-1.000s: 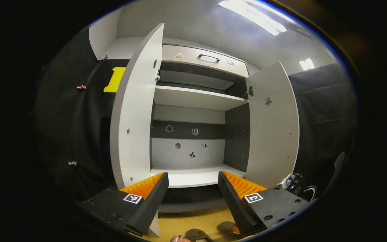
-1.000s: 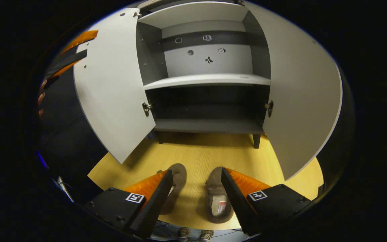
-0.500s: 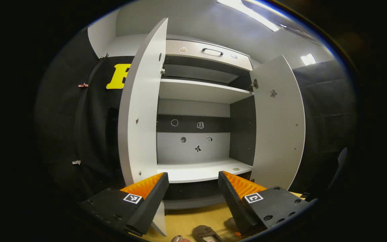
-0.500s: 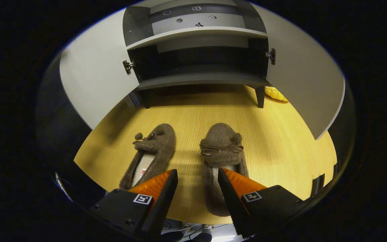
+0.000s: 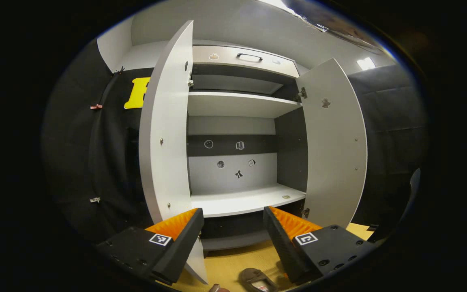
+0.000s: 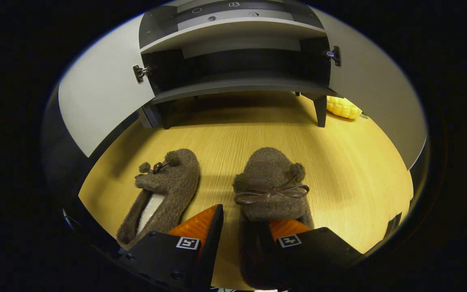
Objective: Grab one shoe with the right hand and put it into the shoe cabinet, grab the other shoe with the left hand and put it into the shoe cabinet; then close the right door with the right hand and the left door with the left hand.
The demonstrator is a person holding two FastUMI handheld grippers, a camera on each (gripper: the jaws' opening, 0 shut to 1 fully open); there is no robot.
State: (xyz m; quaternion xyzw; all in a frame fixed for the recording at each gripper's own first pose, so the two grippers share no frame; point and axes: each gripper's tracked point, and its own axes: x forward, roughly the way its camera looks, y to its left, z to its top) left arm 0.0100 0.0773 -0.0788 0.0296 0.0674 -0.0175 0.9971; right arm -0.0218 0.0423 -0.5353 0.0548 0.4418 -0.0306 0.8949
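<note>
Two brown fuzzy slippers lie side by side on the wooden floor in the right gripper view, the left slipper (image 6: 164, 190) and the right slipper (image 6: 272, 182) with a bow. My right gripper (image 6: 243, 217) is open and low over the right slipper's heel end. One finger sits inside its opening, the other outside its left wall. The shoe cabinet (image 6: 237, 83) stands beyond with both doors swung wide. My left gripper (image 5: 232, 211) is open and holds nothing, facing the cabinet's middle shelf (image 5: 241, 200) between the left door (image 5: 164, 142) and right door (image 5: 335, 150). One slipper (image 5: 255, 280) peeks in below.
A yellow knobbly object (image 6: 343, 107) lies on the floor by the cabinet's right front leg (image 6: 320, 111). The cabinet has a drawer with a handle (image 5: 249, 57) on top. Black cloth walls stand on both sides. Bare floor (image 6: 237, 129) lies between slippers and cabinet.
My right gripper has tipped down and sunk onto the right slipper, one finger now inside its opening. The left gripper drifted slightly, still facing the cabinet.
</note>
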